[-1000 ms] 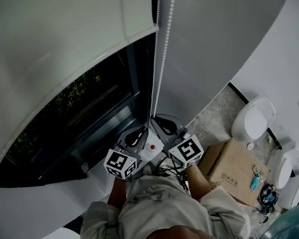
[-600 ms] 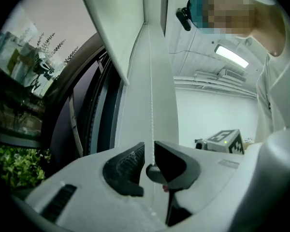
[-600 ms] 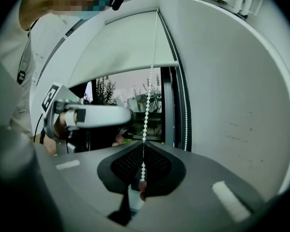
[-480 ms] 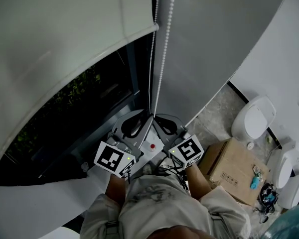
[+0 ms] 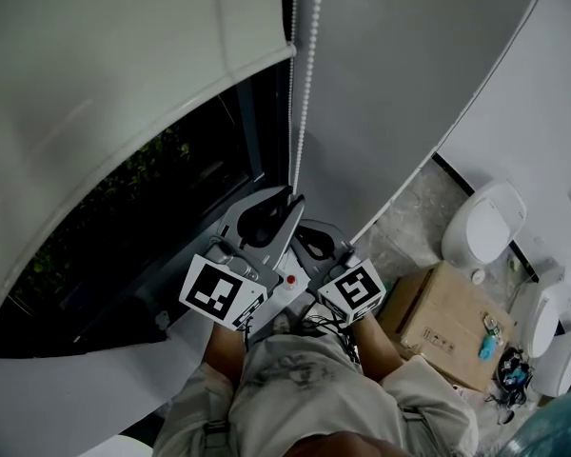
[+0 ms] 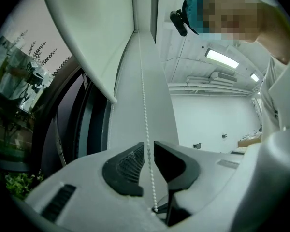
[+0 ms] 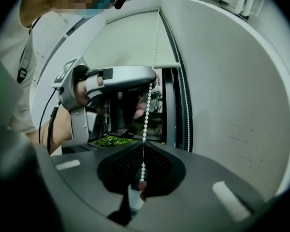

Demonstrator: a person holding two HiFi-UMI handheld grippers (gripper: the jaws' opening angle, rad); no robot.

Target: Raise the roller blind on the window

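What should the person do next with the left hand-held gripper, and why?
Probably close the left hand-held gripper on the chain. Its jaws have just been closing but stand apart around it, above the right hand-held gripper, which is shut on it.

The speckled stone floor (image 5: 411, 215) carries a brown cardboard box (image 5: 436, 324). Just beside it stand a white rounded fixture (image 5: 483, 225), possibly a toilet, another (image 5: 541, 320), and a dark bundle (image 5: 509, 374).
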